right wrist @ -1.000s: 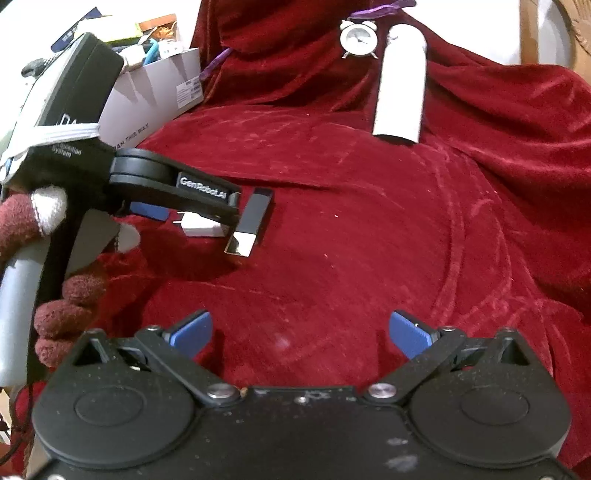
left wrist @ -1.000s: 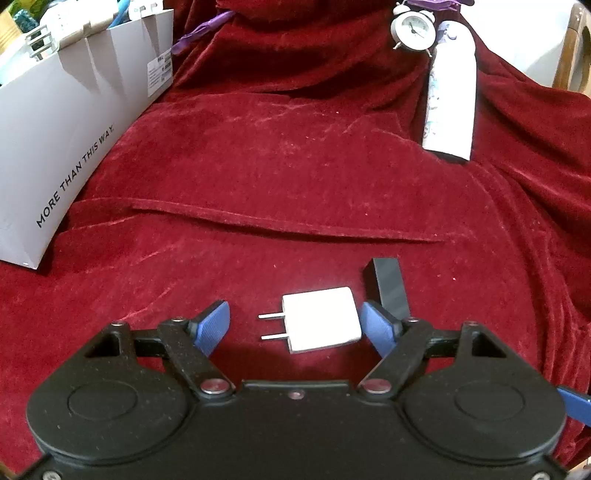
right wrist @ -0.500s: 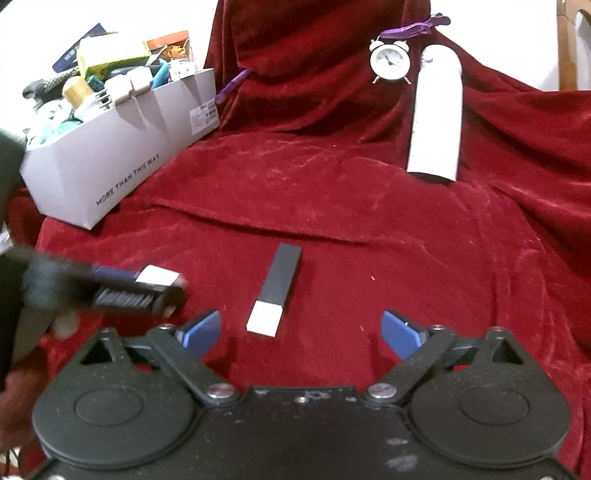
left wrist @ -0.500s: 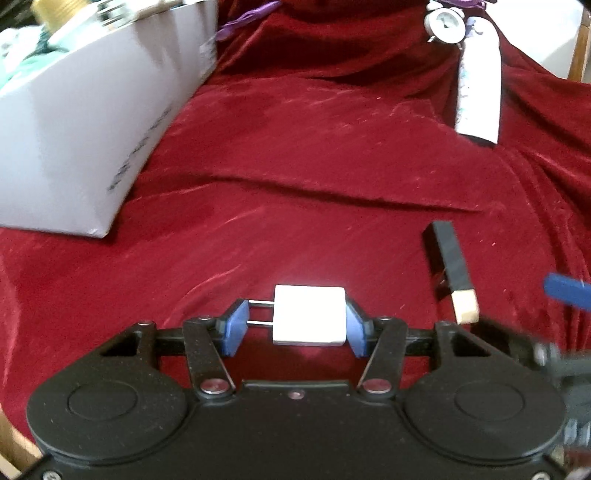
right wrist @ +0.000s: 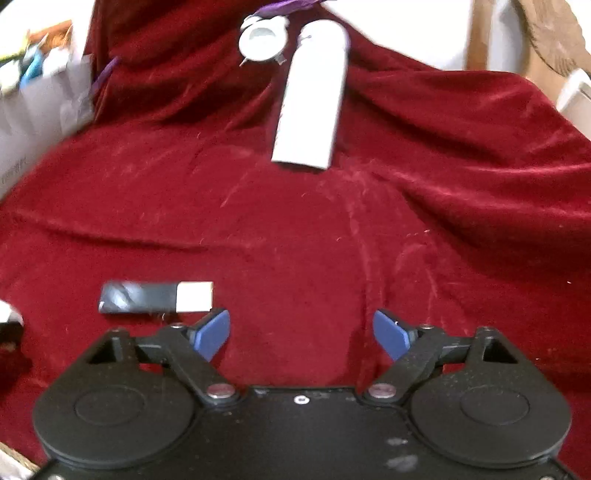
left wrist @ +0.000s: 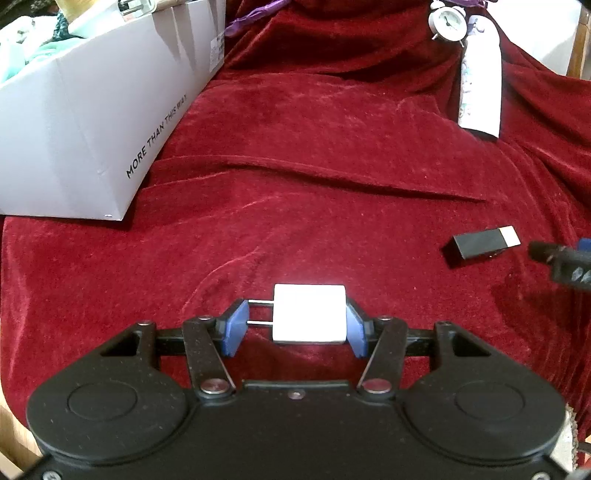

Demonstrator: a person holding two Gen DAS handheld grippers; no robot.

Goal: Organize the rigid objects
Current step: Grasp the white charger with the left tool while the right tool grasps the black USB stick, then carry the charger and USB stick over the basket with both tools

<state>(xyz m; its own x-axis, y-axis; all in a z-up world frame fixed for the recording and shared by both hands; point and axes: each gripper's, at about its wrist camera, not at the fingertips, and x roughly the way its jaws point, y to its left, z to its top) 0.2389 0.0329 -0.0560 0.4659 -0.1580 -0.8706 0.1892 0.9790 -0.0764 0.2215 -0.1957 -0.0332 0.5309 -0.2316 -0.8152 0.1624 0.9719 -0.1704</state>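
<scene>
left gripper (left wrist: 295,328) clamped on white plug (left wrist: 309,314), lifted over red cloth (left wrist: 314,147); right gripper (right wrist: 301,332) open beside black stick (right wrist: 155,297). next, likely: carry to grey box (left wrist: 92,122).

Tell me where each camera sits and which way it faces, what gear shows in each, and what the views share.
Left wrist: sits on the left gripper, looking forward over the red cloth toward the grey box; its own jaws clamp the white charger, and the other gripper's tip shows at right.
Right wrist: sits on the right gripper, facing the cloth's far drape; its jaws are open and hold nothing.
Shared: black bar, alarm clock, white bottle.
</scene>
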